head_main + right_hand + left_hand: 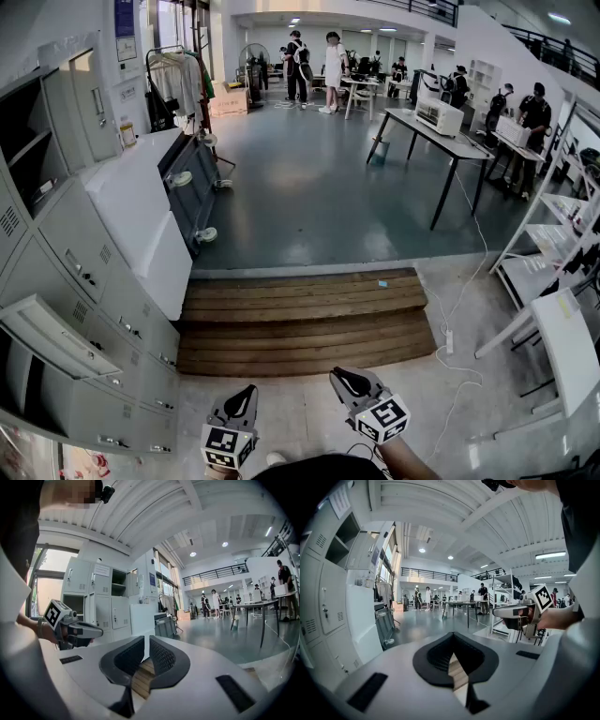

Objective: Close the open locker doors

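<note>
A bank of grey lockers point(84, 272) runs down the left of the head view. One upper door point(89, 105) stands swung open beside its dark compartment point(26, 150). A lower door point(52, 336) also hangs open toward me. Both grippers are low in that view, well away from the lockers and touching nothing. My left gripper point(246, 398) point(453, 637) has its jaws together, empty. My right gripper point(347, 380) point(146, 639) shows only a thin slit between its jaws, also empty. The right gripper view shows the lockers point(105, 606) ahead on the left.
A white cabinet point(141, 211) and a grey wheeled cart point(192, 187) stand past the lockers. Wooden steps point(305, 319) lie just ahead. A white shelf and table point(567, 347) and a floor cable point(450, 347) are on the right. Several people stand far back.
</note>
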`<state>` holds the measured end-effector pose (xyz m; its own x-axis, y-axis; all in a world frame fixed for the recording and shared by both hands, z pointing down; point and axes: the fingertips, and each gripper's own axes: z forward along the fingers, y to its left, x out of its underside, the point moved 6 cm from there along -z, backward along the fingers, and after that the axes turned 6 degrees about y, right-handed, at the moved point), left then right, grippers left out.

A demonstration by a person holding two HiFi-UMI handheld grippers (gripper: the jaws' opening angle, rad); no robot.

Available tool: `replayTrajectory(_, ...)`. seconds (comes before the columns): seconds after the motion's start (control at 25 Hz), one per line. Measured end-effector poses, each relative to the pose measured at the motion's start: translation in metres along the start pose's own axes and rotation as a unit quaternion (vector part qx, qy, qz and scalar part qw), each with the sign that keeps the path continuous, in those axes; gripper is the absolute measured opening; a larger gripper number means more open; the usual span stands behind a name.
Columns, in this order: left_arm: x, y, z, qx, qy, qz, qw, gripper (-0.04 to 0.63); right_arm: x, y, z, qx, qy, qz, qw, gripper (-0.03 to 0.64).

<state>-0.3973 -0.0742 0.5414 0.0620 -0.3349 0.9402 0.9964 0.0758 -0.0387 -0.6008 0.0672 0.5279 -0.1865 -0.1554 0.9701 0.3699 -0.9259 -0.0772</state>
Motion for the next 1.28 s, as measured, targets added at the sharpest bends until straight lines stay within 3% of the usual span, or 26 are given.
replayTrajectory(0.24,0.013,0.041,-0.014,0.012,0.011,-0.01,0.9998,0.018,-0.007,0.037,0.042,-0.013,0.01,-0.02,1.0,0.058)
replayTrajectory(0.72,0.064,0.138,-0.046,-0.006,0.034,-0.042,0.9985,0.018,-0.001,0.083,0.139,-0.016,0.014,0.014,1.0,0.058)
replayTrajectory(1.12,0.057,0.204,0.01,-0.021,0.037,-0.049,0.9979,0.018,-0.011,0.037,0.221,-0.006,0.032,0.021,0.999,0.058)
replayTrajectory(1.28,0.04,0.245,0.058,-0.047,0.035,-0.043,0.9973,0.018,-0.027,-0.003,0.281,-0.033,0.048,0.003,0.998,0.058)
